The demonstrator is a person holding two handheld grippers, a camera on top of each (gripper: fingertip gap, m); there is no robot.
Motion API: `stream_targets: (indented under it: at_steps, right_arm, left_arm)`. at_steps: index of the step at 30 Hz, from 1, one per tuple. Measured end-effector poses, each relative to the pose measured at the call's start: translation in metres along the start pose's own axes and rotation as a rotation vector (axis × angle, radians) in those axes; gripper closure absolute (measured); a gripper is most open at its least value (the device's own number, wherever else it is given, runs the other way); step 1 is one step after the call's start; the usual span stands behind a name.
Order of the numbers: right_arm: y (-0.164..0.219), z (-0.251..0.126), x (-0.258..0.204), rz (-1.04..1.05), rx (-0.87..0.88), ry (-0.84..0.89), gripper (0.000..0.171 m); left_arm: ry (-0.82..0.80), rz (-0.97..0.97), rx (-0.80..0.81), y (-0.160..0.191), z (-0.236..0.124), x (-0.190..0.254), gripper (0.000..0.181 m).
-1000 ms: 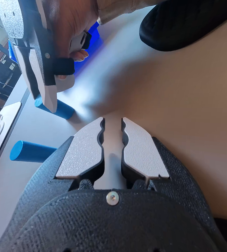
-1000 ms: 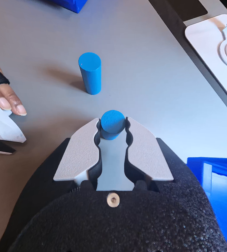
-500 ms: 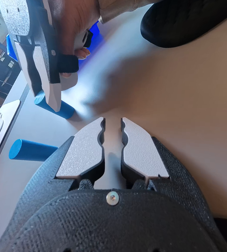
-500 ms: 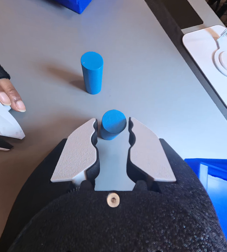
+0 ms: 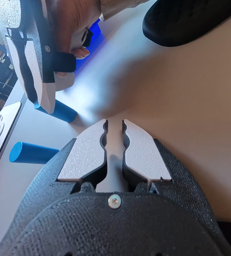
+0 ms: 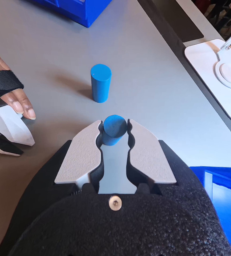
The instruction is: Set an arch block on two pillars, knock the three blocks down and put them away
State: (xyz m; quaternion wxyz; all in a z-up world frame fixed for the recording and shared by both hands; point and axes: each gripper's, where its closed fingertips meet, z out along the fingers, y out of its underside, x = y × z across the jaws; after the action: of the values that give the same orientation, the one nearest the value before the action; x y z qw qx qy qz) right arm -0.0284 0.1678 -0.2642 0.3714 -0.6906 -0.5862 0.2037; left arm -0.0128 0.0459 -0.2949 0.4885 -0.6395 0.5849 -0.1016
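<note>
Blue pillar (image 6: 114,130) between right tool (image 6: 114,121) fingertips

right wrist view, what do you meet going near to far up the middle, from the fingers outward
right gripper with a blue pillar between its fingers → standing blue pillar → blue bin at the table's far side

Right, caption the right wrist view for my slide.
Right tongs closed around a blue pillar on the grey table; second pillar stands upright just beyond.
</note>
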Motion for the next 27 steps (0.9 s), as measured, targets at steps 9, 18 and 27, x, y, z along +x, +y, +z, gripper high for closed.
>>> stream_targets:
  at_steps: [9, 18, 27]
  right_arm:
    - [0.002, 0.002, -0.001, -0.002, 0.003, -0.002, 0.135]
    - [-0.032, -0.06, 0.023, 0.053, 0.223, 0.081, 0.119]
    - [0.004, -0.108, 0.021, 0.159, 0.304, 0.134, 0.12]
  left_arm:
    - [-0.011, -0.001, 0.008, -0.002, 0.0, -0.002, 0.161]
    - [-0.281, -0.265, 0.17, -0.03, -0.104, -0.118, 0.141]
    - [-0.282, -0.622, -0.323, 0.109, -0.228, -0.218, 0.116]
